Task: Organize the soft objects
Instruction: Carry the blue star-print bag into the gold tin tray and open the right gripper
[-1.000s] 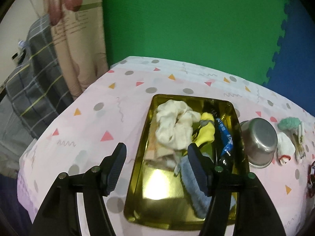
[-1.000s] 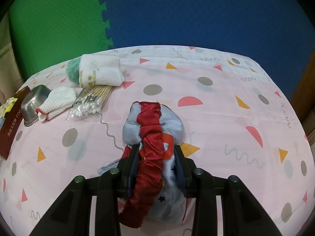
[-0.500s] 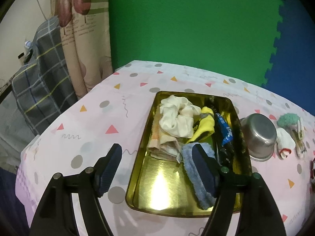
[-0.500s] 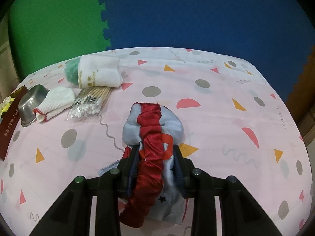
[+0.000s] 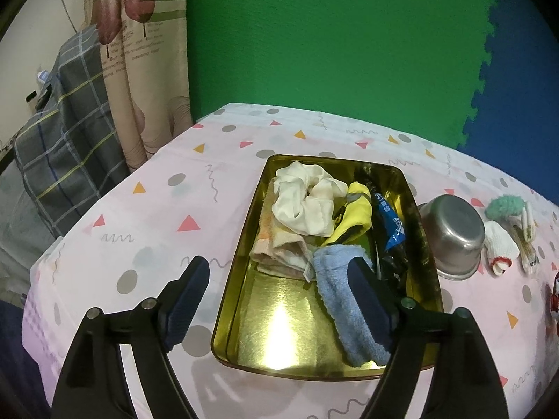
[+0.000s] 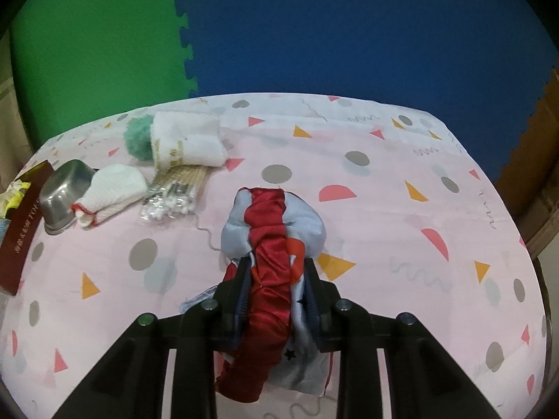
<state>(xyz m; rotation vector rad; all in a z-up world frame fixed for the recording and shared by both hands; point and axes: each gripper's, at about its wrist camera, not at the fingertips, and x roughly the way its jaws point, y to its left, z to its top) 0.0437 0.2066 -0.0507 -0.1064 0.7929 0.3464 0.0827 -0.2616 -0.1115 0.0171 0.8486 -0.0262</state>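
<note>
In the left wrist view a gold tray [image 5: 241, 296] holds a white scrunchie [image 5: 304, 199], a peach cloth [image 5: 276, 248], a yellow cloth [image 5: 353, 220], a light blue towel [image 5: 339, 296] and a blue packet [image 5: 393, 227]. My left gripper [image 5: 279, 289] is open and empty above the tray's near end. In the right wrist view my right gripper [image 6: 277, 279] is shut on a red and grey cloth bundle [image 6: 272, 230] that rests on the table. A folded white towel [image 6: 187, 145], a green puff [image 6: 138, 139] and a white mesh cloth [image 6: 111, 188] lie far left.
A steel bowl [image 5: 454, 237] stands right of the tray and also shows in the right wrist view [image 6: 64, 195]. A bag of cotton swabs [image 6: 174, 195] and a dark red booklet [image 6: 21, 230] lie nearby. The pink patterned tablecloth [image 6: 384, 227] covers the table. A curtain [image 5: 139, 70] hangs at left.
My left gripper has drawn back and up from the tray, so more of the table shows. The right gripper stays shut on the bundle, nearly still.
</note>
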